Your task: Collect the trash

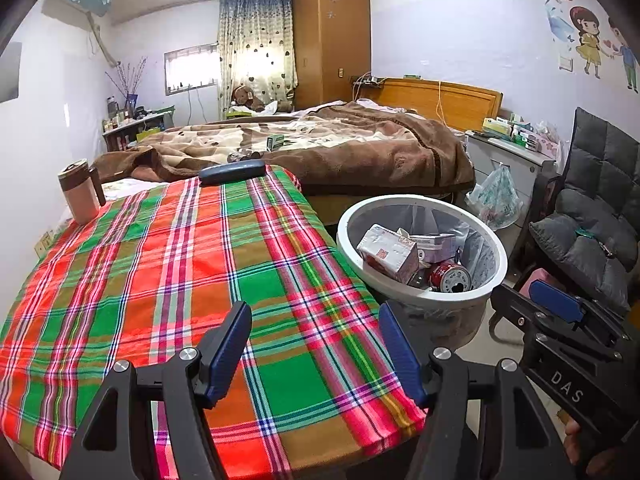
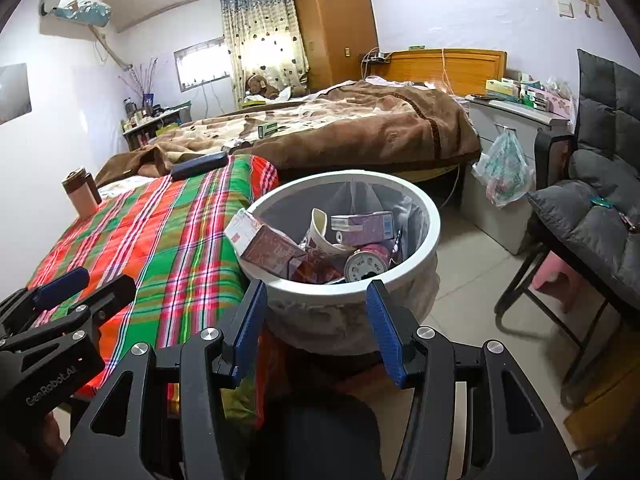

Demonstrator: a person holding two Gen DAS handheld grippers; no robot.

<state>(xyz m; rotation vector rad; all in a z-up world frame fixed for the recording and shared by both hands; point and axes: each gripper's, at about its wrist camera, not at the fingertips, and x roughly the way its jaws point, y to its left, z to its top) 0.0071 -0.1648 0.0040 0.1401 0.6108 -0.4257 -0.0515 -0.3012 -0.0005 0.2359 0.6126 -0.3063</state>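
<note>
A white round trash bin [image 1: 420, 296] [image 2: 424, 248] stands on the floor beside the table with the plaid cloth [image 1: 180, 280] [image 2: 168, 248]. Inside lie a pink carton [image 1: 386, 254] [image 2: 266, 246], a purple box [image 2: 362, 226], a paper cup [image 2: 320, 232] and a red can [image 1: 452, 278] [image 2: 366, 266]. My left gripper [image 1: 314, 344] is open and empty above the table's near edge. My right gripper [image 2: 316, 320] is open and empty just in front of the bin. It also shows at the right of the left wrist view [image 1: 560, 312].
A pink-and-brown mug [image 1: 80, 192] [image 2: 82, 194] and a dark case [image 1: 232, 172] [image 2: 200, 165] sit at the table's far side. A bed with a brown blanket [image 1: 340, 148] lies behind. A grey chair [image 1: 592, 216] [image 2: 592, 208] and a cabinet with a hanging bag [image 2: 504, 172] stand at the right.
</note>
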